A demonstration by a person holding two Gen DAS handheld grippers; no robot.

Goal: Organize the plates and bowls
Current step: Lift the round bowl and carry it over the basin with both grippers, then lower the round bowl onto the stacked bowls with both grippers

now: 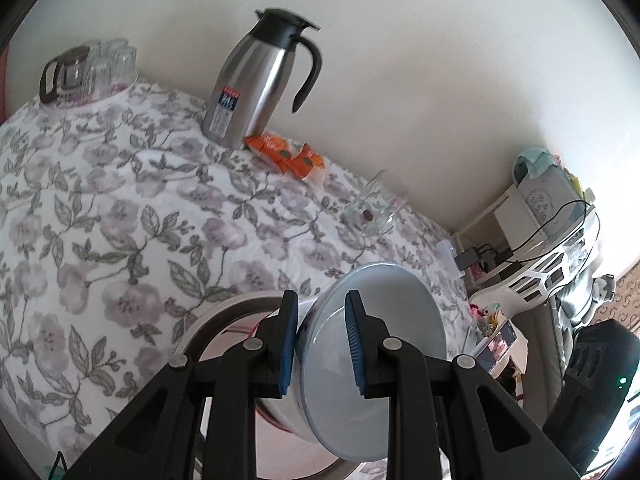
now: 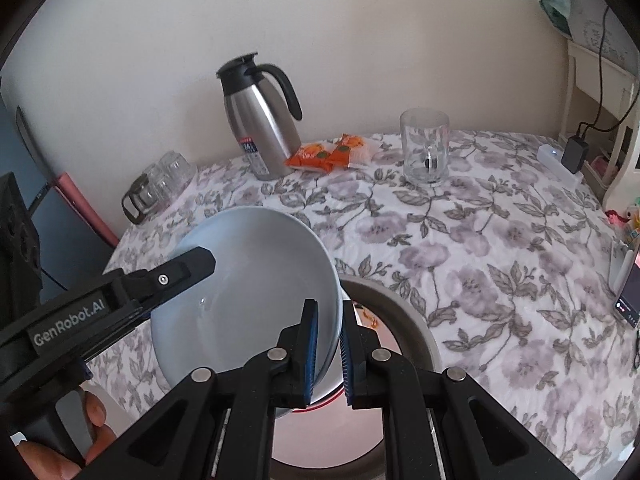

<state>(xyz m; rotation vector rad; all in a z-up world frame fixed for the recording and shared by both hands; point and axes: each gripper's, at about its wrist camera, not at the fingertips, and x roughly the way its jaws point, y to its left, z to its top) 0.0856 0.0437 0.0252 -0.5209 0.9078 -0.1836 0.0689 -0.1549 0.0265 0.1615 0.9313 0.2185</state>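
Your right tool (image 2: 329, 354) is clenched on the rim of the pale blue bowl (image 2: 256, 280), one blue pad inside the bowl and one outside. Your left tool (image 1: 322, 344) grips the same bowl at the opposite rim; in the right wrist view its black arm carries the writing "GenRobot.AI". The bowl is tilted and held above a pink plate (image 2: 404, 304) with a beige rim, which lies on the worktop (image 2: 500, 240) (the cloth has a grey and violet flower pattern). Near the wall stands a steel thermos jug (image 2: 260, 128) with a red and blue label, too blurred to read. Just beside it lie orange snack packets (image 2: 324, 154), and a glass mug (image 2: 426, 148) stands further right.
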